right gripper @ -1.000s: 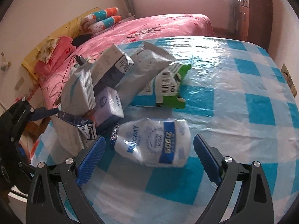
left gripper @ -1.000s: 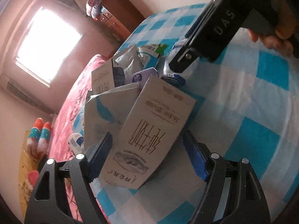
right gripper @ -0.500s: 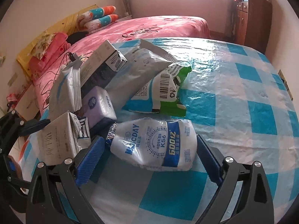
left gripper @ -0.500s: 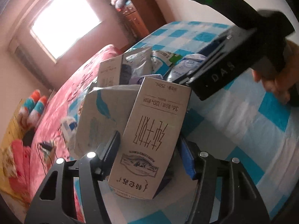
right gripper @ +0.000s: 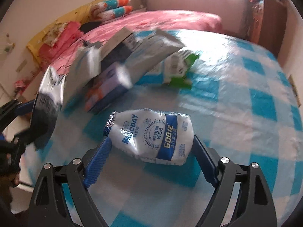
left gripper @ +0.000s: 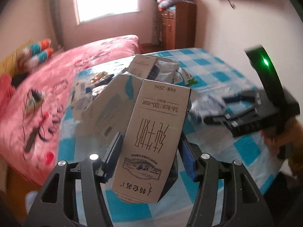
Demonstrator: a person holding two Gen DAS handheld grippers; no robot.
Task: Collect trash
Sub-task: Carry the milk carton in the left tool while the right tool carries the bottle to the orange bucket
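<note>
Moved since a second ago: the left gripper (left gripper: 149,151) has closed its fingers in on the grey milk carton (left gripper: 151,132) and lifted it off the checked tablecloth (left gripper: 236,147); the view has rolled, so the window now sits upright.
Left fingers: pinching the carton by its two sides, the carton tilted with its print upside down.
Right gripper (right gripper: 151,151): its jaws have just been closing, with the white pouch (right gripper: 151,134) between them; the blue pads (right gripper: 98,155) lie right at both ends of the pouch, and I cannot tell whether they press it yet.
Pouch: lies on the tablecloth, near the front of the table.
Count, held or framed: one carton, one pouch.
Count, pile (right gripper: 113,64) behind: about five more packs and boxes, among them one green-edged bag (right gripper: 181,66) and one purple box (right gripper: 111,83).
Hard to make out: the pile is smeared by motion, so its count is rough; the carton hides much of it in the left view.
Cut off: a hand (left gripper: 280,138) on the right gripper, at the frame edge.
</note>
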